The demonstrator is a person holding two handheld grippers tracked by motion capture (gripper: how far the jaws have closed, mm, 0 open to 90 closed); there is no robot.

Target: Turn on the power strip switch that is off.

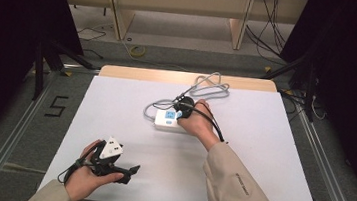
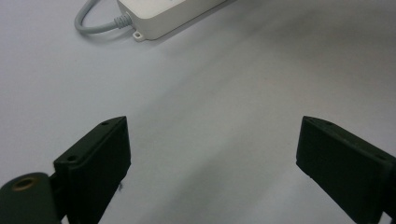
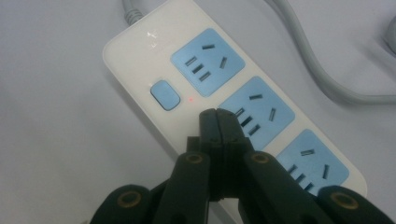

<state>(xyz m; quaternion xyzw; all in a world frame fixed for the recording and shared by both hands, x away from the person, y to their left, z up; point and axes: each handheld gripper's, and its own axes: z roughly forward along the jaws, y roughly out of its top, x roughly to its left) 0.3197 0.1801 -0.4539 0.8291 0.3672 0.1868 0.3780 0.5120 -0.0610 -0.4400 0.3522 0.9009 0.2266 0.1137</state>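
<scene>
Both grippers sit over the white table (image 1: 115,109). Left gripper (image 1: 129,170) rests near the front edge, its jaws spread wide over bare surface. Right gripper (image 3: 218,116) has its jaws pressed together, empty, tips just beside the blue switch (image 3: 165,94) on the white power strip (image 1: 167,119) mid-table, which has 3 blue sockets. Its grey cord (image 1: 208,86) coils toward the far edge.

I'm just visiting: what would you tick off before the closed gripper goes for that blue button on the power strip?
1. Right hand-held gripper shut to a single tip: ok.
2. Tip over the power strip, beside the blue button, not on it: not ok.
3. Red light lit: ok.
4. Sockets free of plugs: ok.
5. Left hand-held gripper open, away from the strip: ok.
6. Grey cord clear of the button: ok.
</scene>
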